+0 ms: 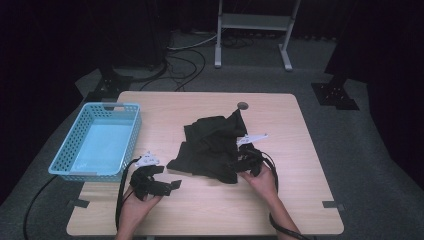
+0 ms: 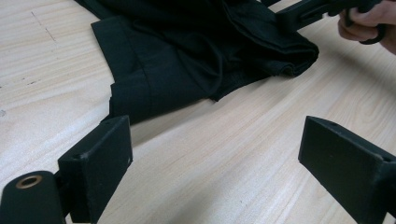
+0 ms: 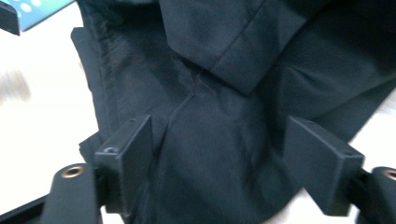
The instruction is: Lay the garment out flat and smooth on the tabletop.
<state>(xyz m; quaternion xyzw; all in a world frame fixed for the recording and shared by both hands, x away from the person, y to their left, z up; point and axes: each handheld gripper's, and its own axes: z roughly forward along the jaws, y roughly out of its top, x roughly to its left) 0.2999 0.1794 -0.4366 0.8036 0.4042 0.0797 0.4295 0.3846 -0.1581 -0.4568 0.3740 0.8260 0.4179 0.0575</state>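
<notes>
So, going left to right across the table [image 1: 300, 150]: the blue basket [image 1: 131, 135] is sitting at the far left edge with nothing in it that I can make out. Next to it my left gripper [image 1: 170, 186] is hanging just above the wood with its jaws spread wide and nothing between them. In the left gripper view, the near corner of the black garment [image 2: 154, 79] is lying just ahead of the jaws and a bit toward the left one, close but not touching.

The garment itself is crumpled in the middle of the table, with its long axis running from the near-left hem up to a peak at the far right, near the little round grommet [image 1: 242, 105].

Over on the right, my right gripper [image 3: 219, 154] is sitting right on the cloth. Its jaws are standing apart with a fold of fabric lying between them; the pads aren't pinching it yet as far as I can tell, and that view is a bit blurry.

I'm thinking the right hand is clearly the nearer one, since it's already over the near-right edge. The left needs to go forward to reach its corner.
</notes>
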